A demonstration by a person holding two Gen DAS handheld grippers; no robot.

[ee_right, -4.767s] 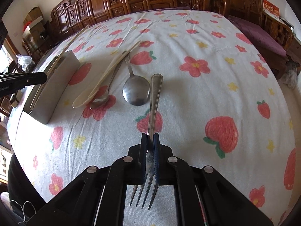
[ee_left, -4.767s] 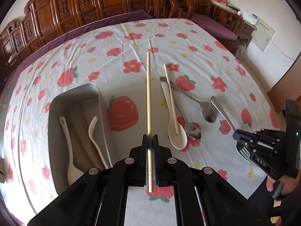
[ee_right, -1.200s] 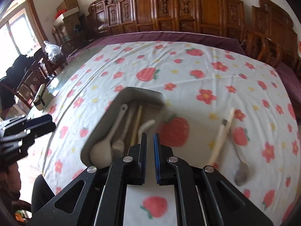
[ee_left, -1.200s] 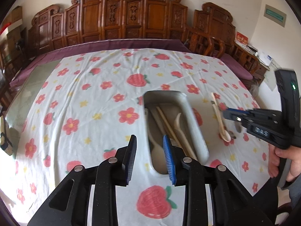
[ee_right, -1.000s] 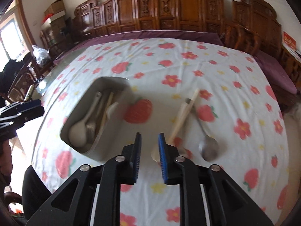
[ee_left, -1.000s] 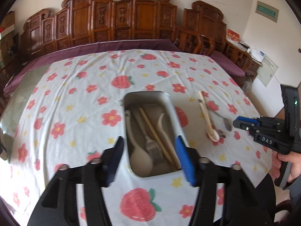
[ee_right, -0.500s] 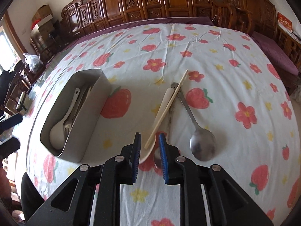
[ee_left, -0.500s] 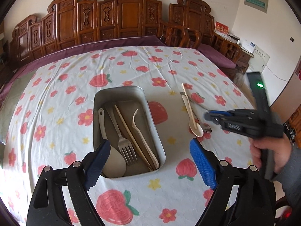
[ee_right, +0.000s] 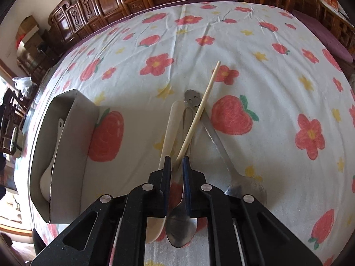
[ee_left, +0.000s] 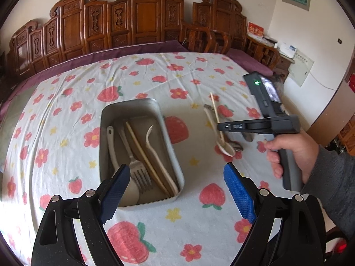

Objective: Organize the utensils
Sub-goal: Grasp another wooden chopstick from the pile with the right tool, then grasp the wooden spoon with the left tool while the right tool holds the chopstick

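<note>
Right gripper down low over the strawberry-print white tablecloth, blue-padded jaws narrowed to a slim gap around the near end of the pale wooden chopstick; whether the pads actually pinch it, impossible to tell; seen from the left wrist camera as a black pistol-grip tool held level in the person's right hand, fingers wrapped round the grey handle, grey sleeve at the wrist; chopstick lying slantwise, far tip pointing up and to the right, crossing over the handles beneath it; just left of it the cream plastic spoon, bowl tucked under the left jaw; under the jaws a small steel spoon, bowl toward the camera; off to the right a larger steel spoon, its handle running back beneath the chopstick.

Left gripper hovering above the table, blue pads flung wide apart, nothing between them; straight ahead the rectangular grey metal tray resting on the cloth, well left of the loose pile; inside it, left to right, a white plastic spoon, a steel fork with tines near, a second wooden chopstick and a cream plastic fork, all lengthwise; carved dark wooden chairs ranged along the far wall.
</note>
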